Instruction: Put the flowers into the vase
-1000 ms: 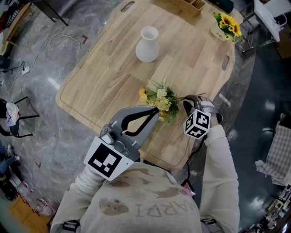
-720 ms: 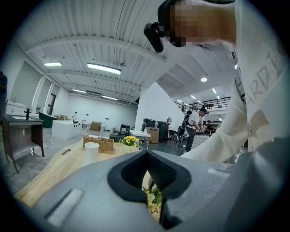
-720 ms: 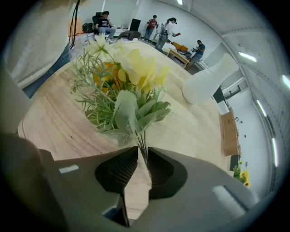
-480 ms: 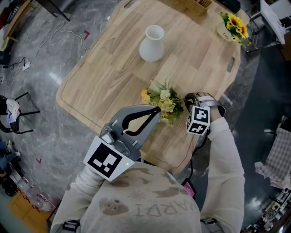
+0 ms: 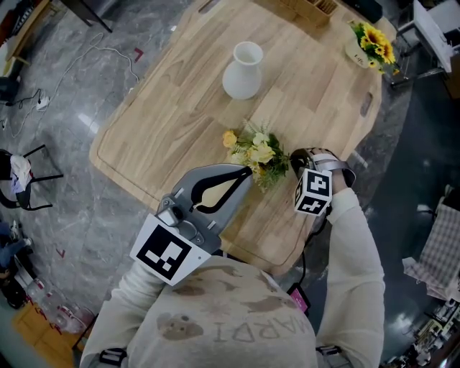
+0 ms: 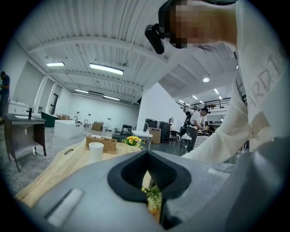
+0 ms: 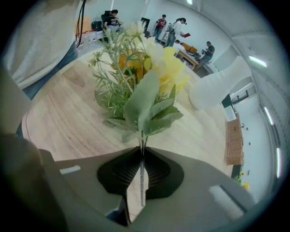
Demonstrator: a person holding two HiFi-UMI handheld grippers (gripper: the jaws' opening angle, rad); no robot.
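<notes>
Grey marbled floor surrounds a pale wooden desk (image 5: 165,122) with rounded corners and handle slots. Near its middle is a bunch of yellow and cream flowers (image 5: 256,152) with green leaves. The right hand-held gripper (image 5: 295,161) comes in from the bunch's 3 o'clock side. In the right gripper view its jaws have just been closing and now pinch the thin green stem between their tips (image 7: 141,152), with the blooms (image 7: 145,68) fanning out beyond them. The left hand-held gripper (image 5: 246,172) is at the bunch's 7 o'clock. Its jaws are drawn together with nothing between them (image 6: 147,156), and the tips stop just beside the leaves.

A white round-bellied vase (image 5: 242,70) stands upright and empty at the bunch's 12 o'clock, well apart from it. At 1 o'clock, on the far corner, sits a small pot of sunflowers (image 5: 370,44), and a woven basket (image 5: 305,7) lies along the far edge.
</notes>
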